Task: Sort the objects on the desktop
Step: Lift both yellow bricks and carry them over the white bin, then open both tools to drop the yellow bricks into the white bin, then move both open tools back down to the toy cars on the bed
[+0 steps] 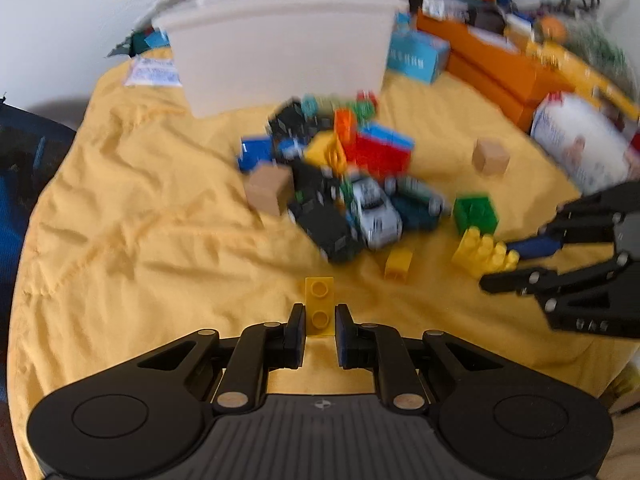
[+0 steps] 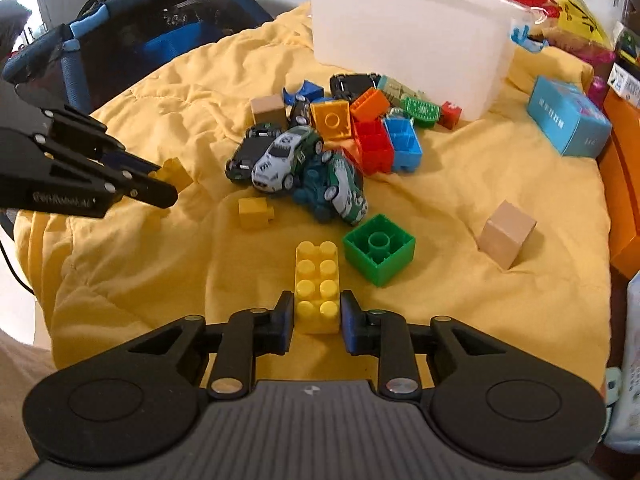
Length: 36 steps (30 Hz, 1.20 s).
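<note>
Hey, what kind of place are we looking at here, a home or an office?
Most likely a home, maybe a child's play spot: a yellow cloth strewn with toy cars and plastic building bricks, a white storage bin behind them, and snack bags and boxes crowding the far edge.

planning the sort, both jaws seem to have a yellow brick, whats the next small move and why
Probably carry both toward the white bin: the left gripper grips a small yellow brick, the right gripper a long yellow brick, and the bin stands behind the toy pile.
</note>
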Motion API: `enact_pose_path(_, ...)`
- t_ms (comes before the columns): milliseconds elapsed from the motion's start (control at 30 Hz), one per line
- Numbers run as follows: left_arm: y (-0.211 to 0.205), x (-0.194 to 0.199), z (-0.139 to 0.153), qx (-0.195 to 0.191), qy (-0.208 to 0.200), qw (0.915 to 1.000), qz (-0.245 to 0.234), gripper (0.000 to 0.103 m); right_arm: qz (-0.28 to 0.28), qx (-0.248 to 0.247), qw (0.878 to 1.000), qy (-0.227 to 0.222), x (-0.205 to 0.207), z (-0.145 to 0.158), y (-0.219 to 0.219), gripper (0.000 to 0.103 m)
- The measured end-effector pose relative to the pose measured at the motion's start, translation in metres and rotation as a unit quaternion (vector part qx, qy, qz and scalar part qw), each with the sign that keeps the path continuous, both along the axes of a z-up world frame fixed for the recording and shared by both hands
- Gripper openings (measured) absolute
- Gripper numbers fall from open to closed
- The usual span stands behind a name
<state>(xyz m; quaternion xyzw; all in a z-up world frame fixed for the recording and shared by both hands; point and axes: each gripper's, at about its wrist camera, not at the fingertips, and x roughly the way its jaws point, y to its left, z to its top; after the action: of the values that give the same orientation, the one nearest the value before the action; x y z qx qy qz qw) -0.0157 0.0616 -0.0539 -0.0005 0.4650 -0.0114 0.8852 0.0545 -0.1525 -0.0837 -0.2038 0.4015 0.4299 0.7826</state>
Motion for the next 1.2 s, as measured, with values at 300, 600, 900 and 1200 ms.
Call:
enact_pose_path(300,0.054,0.08,0.108,0.004,-0.143,0.9897,-0.003,0.017,-0.08,0.106,0.99,-0.049,0.062,0.084,0.026,0.027)
enact_pose_path(600,0.075,0.219,0.14,0.033,-0.183,0.9825,-0.009,0.017,-0.169,0.16,0.964,-0.125,0.163,0.151,0.106,0.027)
enact_pose_path(900,0.071,0.23,0.104,0.035,-0.152,0.9878,-0.001,0.044,-0.199,0.121,0.964,-0.126,0.177,0.129,0.116,0.039)
enact_pose_path(1200,0.038,0.131,0.119,0.008,-0.163,0.9866,-0.009,0.058,-0.159,0.143,0.967,-0.14,0.112,0.133,0.065,0.051)
